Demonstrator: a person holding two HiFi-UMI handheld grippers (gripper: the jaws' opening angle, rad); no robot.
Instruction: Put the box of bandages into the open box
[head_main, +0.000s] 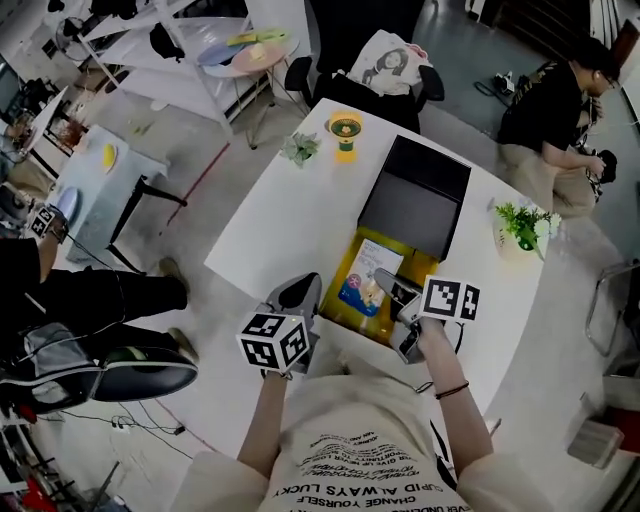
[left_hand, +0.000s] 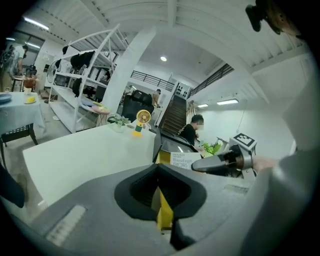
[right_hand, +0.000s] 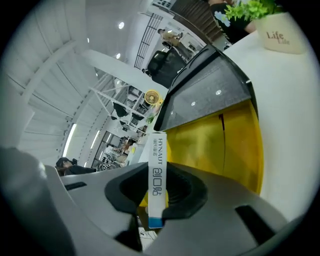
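Note:
The open box (head_main: 352, 262) has a yellow inside and a black lid (head_main: 420, 195) standing up at the back; it sits on the white table (head_main: 270, 220). My right gripper (head_main: 388, 287) is shut on the white and blue box of bandages (head_main: 366, 275), holding it over the yellow inside. The right gripper view shows the bandage box (right_hand: 157, 172) on edge between the jaws, with the yellow wall (right_hand: 220, 145) just ahead. My left gripper (head_main: 303, 293) is at the box's front left corner, its jaws closed on a yellow strip of the box's wall (left_hand: 164, 212).
A small yellow fan (head_main: 345, 132) and a little plant (head_main: 300, 148) stand at the table's far end. A potted plant (head_main: 520, 228) stands at the right edge. A black chair with a bag (head_main: 385, 65) is behind the table. One person (head_main: 555, 110) crouches at the upper right.

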